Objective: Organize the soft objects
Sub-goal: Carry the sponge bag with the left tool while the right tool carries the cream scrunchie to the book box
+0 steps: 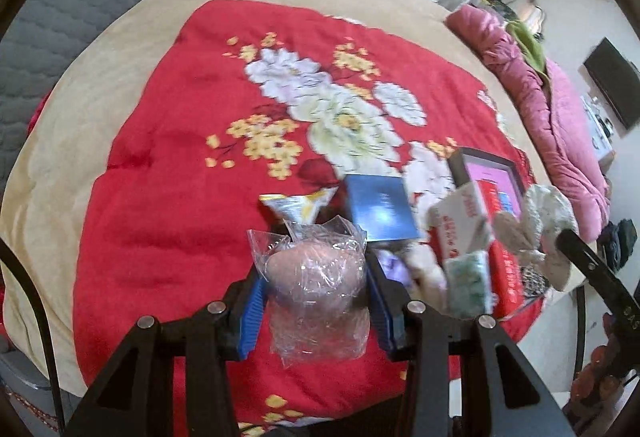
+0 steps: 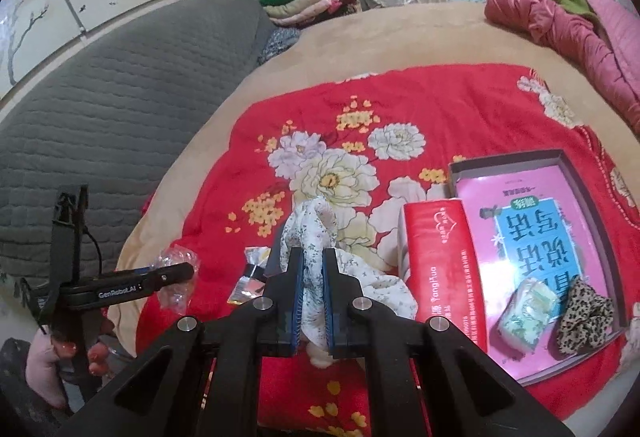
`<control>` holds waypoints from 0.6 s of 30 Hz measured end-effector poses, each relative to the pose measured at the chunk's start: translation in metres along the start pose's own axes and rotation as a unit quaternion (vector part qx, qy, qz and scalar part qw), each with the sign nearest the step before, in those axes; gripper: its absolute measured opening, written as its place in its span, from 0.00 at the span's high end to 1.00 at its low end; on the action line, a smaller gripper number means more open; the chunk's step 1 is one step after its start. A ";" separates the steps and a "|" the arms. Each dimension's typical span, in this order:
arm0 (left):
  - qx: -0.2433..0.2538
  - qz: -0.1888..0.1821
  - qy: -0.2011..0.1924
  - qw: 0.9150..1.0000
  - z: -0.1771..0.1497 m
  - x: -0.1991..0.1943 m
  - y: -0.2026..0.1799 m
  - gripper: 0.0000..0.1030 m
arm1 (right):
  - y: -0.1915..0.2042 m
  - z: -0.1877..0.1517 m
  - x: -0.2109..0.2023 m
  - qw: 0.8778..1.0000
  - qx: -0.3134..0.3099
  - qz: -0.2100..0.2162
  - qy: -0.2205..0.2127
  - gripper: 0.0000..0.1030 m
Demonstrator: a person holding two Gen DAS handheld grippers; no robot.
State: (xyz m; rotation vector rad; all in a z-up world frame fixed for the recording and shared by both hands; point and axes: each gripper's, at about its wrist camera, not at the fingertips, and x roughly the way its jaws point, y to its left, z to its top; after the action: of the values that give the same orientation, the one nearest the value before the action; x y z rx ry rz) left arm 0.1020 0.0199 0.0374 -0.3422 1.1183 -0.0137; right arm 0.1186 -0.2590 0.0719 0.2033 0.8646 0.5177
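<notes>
Left claw (image 1: 316, 283) is gripping a pinkish round soft item in a clear plastic bag (image 1: 318, 277), blue pads pressing both sides, held up over the red floral quilt (image 1: 168, 165). What the item is can't be told thru the crinkled wrap; the bag's lower end is sagging below the pads.

Right claw (image 2: 312, 293) is clamped shut on a white floral cloth (image 2: 320, 237), the fabric bunching above the pads and draping off to the right. Its bottom end is hiding behind the claw body. In the left wrist view that cloth (image 1: 536, 225) is showing at the right edge, blurred, w/ the right claw's arm cut off by the frame.

Beside it the red tissue pack (image 2: 444, 269) is lying on the quilt, touching the grey tray (image 2: 516, 159). The tray is holding a pink book (image 2: 532, 237), a small greenish packet (image 2: 528, 311) and a leopard-print scrunchie (image 2: 584, 317); the tray's near corner is running off behind the claw arm. In the left wrist view this whole group is smeared by blur, so labels aren't readable there.

A blue box (image 1: 380, 211) and a yellow-white snack pouch (image 1: 300, 205) are sitting just past the bagged item; the pouch is partly covered by the bag. Seen from the right wrist, the pouch (image 2: 252, 277) is mostly blocked by the claw.

A person's fingers (image 2: 96, 353) are showing at lower left, under the left claw's handle, partly hidden.
</notes>
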 end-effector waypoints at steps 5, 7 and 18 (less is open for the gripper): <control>0.033 -0.017 -0.014 0.999 -0.001 -0.015 -0.039 0.55 | -0.006 0.001 -0.022 1.000 0.007 -0.003 -0.023 0.92; 0.044 -0.022 -0.015 0.999 0.000 -0.020 -0.055 0.55 | -0.010 0.001 -0.031 0.999 0.010 -0.007 -0.031 0.92; 0.103 -0.049 -0.029 0.993 0.004 -0.034 -0.134 0.55 | -0.051 0.007 -0.089 0.995 0.036 -0.058 -0.077 0.92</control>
State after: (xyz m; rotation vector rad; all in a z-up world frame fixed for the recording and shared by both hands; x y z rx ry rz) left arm 0.1115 -0.0997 0.1059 -0.2110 1.0312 -0.2024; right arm 0.0942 -0.3477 0.1170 0.2532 0.7396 0.3574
